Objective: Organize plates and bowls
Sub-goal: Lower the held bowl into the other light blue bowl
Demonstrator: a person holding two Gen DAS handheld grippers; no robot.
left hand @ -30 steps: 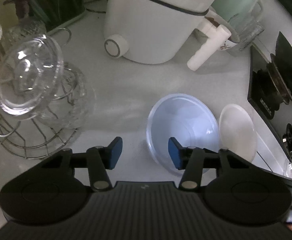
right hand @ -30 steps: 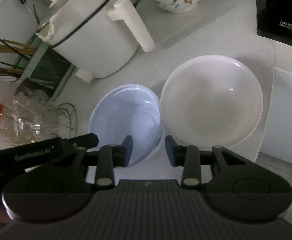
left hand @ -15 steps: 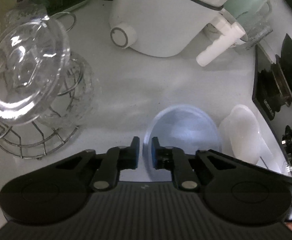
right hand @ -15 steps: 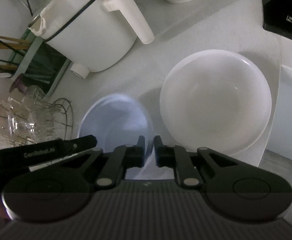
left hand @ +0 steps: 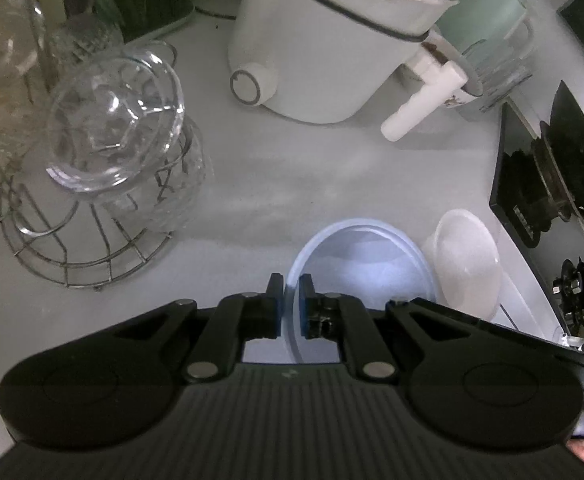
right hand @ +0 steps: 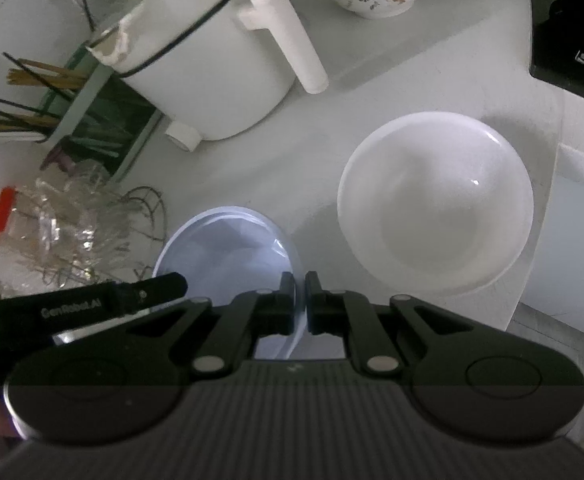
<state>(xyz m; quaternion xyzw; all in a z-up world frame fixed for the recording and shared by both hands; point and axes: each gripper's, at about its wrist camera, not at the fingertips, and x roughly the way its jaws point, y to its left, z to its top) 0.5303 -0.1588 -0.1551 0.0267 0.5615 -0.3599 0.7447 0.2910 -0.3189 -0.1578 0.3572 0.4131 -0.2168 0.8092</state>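
My left claw [right hand: 140,300] carries white lettering along its arm that reads "GenRobot.AI". The black stove panel [right hand: 571,56] at the upper right bears white print too small to read.

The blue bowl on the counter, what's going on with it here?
A person is working with two hand-held tools, and both have closed on the rim of the blue bowl. The left tool pinches its left edge and the right tool pinches its right edge. The white bowl sits untouched on the counter just to the right, beside the stove. Behind them stand a white cooker and a wire rack of glassware. Nothing is stacked yet.
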